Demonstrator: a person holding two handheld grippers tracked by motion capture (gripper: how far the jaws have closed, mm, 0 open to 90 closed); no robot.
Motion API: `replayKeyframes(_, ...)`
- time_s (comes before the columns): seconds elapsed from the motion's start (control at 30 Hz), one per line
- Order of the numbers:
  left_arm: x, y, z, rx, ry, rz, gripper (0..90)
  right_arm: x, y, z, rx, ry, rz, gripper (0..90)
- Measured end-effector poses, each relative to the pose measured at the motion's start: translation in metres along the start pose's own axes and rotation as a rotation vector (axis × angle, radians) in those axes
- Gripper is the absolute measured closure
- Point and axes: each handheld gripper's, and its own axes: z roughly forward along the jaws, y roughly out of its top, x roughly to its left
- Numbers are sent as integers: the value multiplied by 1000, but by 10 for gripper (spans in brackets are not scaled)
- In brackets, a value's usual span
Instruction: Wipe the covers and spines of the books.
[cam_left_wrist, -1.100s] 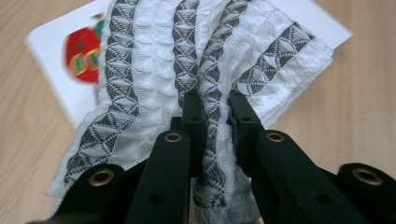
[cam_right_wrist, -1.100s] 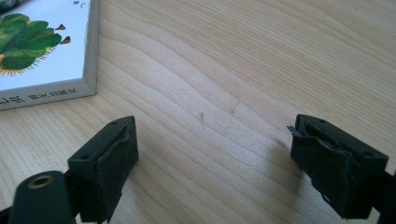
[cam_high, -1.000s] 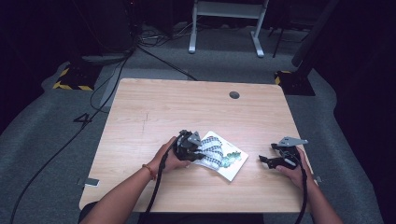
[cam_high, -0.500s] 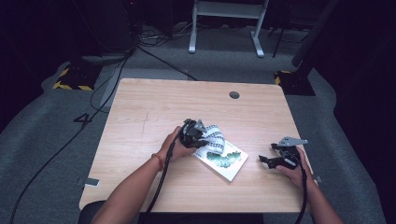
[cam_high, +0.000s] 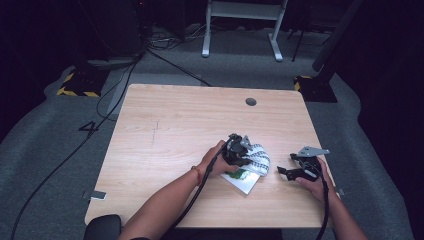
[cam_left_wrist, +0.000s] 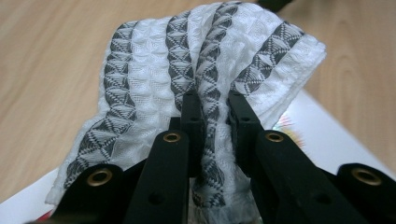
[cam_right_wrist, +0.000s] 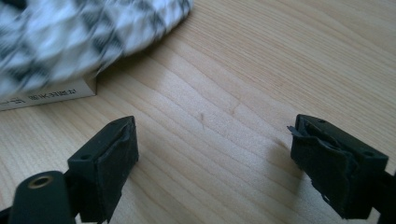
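1. High view: the left hand-held gripper (cam_high: 246, 151) is clamped on a black-and-white patterned cloth (cam_high: 259, 159), which hangs bunched just past its tips. Beneath and nearer the person lies a flat white box (cam_high: 245, 179) on the counter (cam_high: 165, 135). The right hand-held gripper (cam_high: 295, 171) rests well off to the side, jaws apart, holding nothing.

2. Left gripper view: the jaws are pressed together on a gathered fold of the cloth (cam_left_wrist: 205, 60); the pinch sits in the middle of the fabric, w/ loose sides drooping either side of the tips. The box (cam_left_wrist: 322, 130) shows below the cloth. Judgement: the grip looks deep enough, so the carry should stay low and smooth, letting the free edges trail w/o snagging the box corner.

3. Right gripper view: the jaws stand wide apart over bare counter (cam_right_wrist: 261, 60); the cloth (cam_right_wrist: 79, 32) and box edge (cam_right_wrist: 46, 95) lie ahead, to the upper left. Judgement: this one would do best to wait clear, or pin the box if the cloth drags it.
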Motion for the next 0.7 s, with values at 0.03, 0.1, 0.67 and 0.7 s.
replayKeyframes(0.03,-5,1,1,-1,-12,10,803,0,0,0,0,0,0,152)
replayKeyframes(0.1,-17,-1,0,3,-35,41,803,0,0,0,1,0,1,151)
replayKeyframes(0.67,-3,-80,-65,-1,-7,-73,803,0,0,0,1,-2,2,151)
replayKeyframes(0.7,-3,-80,-65,-1,-7,-73,804,0,0,0,1,-2,2,151)
